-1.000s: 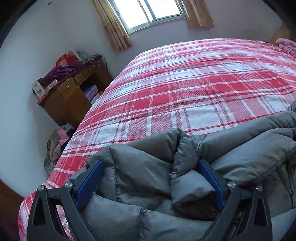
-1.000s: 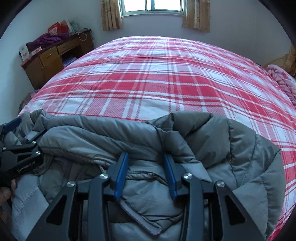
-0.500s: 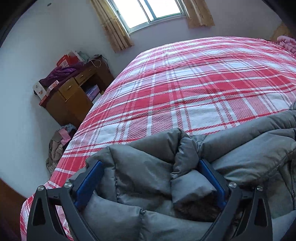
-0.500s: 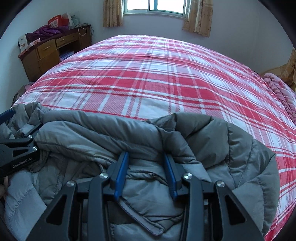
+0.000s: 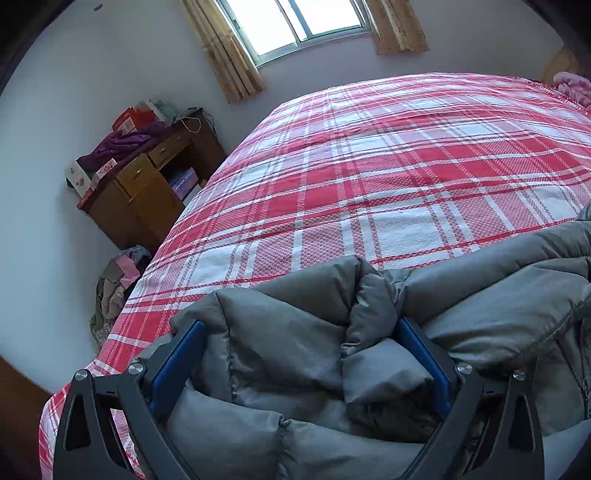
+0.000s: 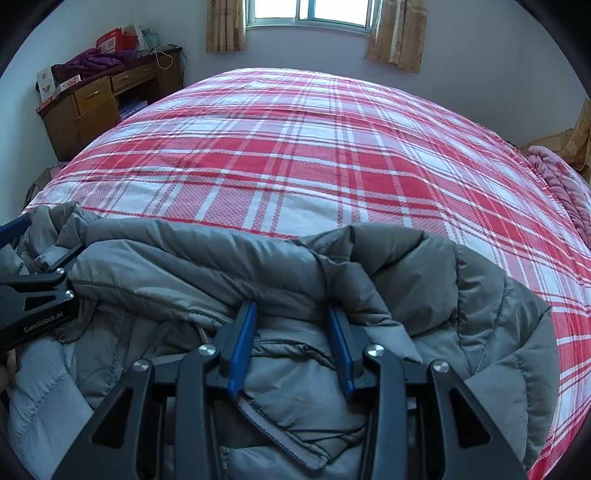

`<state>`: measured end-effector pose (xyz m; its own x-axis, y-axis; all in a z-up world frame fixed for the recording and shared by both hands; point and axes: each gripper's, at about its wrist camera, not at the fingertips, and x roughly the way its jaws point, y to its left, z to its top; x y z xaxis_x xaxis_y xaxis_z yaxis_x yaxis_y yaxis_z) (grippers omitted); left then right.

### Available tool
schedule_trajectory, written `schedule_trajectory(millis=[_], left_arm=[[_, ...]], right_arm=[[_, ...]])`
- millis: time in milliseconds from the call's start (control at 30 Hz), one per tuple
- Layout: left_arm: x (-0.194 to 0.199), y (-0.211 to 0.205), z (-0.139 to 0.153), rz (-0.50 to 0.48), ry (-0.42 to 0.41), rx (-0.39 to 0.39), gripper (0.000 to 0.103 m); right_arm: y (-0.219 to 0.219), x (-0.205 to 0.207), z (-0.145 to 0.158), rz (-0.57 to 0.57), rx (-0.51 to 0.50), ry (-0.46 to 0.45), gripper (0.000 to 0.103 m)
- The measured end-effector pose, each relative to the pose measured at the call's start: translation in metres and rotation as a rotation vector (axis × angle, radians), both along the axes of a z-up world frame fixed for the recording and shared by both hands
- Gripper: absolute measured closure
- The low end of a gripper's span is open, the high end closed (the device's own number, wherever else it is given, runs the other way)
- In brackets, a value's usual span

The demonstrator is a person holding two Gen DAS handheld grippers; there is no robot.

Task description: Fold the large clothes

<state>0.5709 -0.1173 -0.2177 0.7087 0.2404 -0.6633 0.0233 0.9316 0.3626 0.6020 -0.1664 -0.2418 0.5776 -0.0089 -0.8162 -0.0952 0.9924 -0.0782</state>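
A grey quilted down jacket (image 5: 295, 325) lies bunched at the near edge of a bed with a red and white plaid cover (image 5: 388, 177). My left gripper (image 5: 299, 328) is shut on a thick puffy fold of the jacket, its jaws held wide by the padding. My right gripper (image 6: 291, 314) is shut on another fold of the jacket (image 6: 424, 280), near the zipper edge. The left gripper also shows in the right wrist view (image 6: 33, 288) at the far left, on the jacket's other end. Both hold the jacket above the bed's near edge.
A wooden desk (image 5: 144, 192) with purple clothes and boxes stands at the left wall. A pile of clothes (image 5: 114, 284) lies on the floor beside the bed. A pink blanket (image 6: 565, 188) lies at the bed's right side. A curtained window (image 6: 314, 11) is at the far wall.
Both grippers have moved slightly with the jacket and the view has shifted a little over the bed. The grips on the jacket are unchanged.
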Motion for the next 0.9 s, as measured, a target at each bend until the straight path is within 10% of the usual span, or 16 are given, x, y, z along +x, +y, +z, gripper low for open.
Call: schedule_trajectory(millis=[200, 267, 367, 900], left_arm=[[-0.007, 0.005, 0.045, -0.033, -0.001, 0.012, 0.001], [-0.032, 0.022, 0.071, -0.046, -0.031, -0.049, 0.001], [-0.080, 0.045, 0.085, -0.042, -0.035, -0.090, 0.001], [-0.354, 0.140, 0.019, -0.009, 0.104, -0.107, 0.001]], right_arm=[[-0.011, 0.001, 0.012, 0.046, 0.045, 0.044, 0.055], [-0.029, -0.020, 0.035, 0.022, 0.050, 0.004, 0.031], [-0.061, -0.070, 0.064, 0.012, 0.062, -0.057, 0.024], [-0.165, -0.345, 0.040, -0.137, 0.138, 0.042, 0.024]])
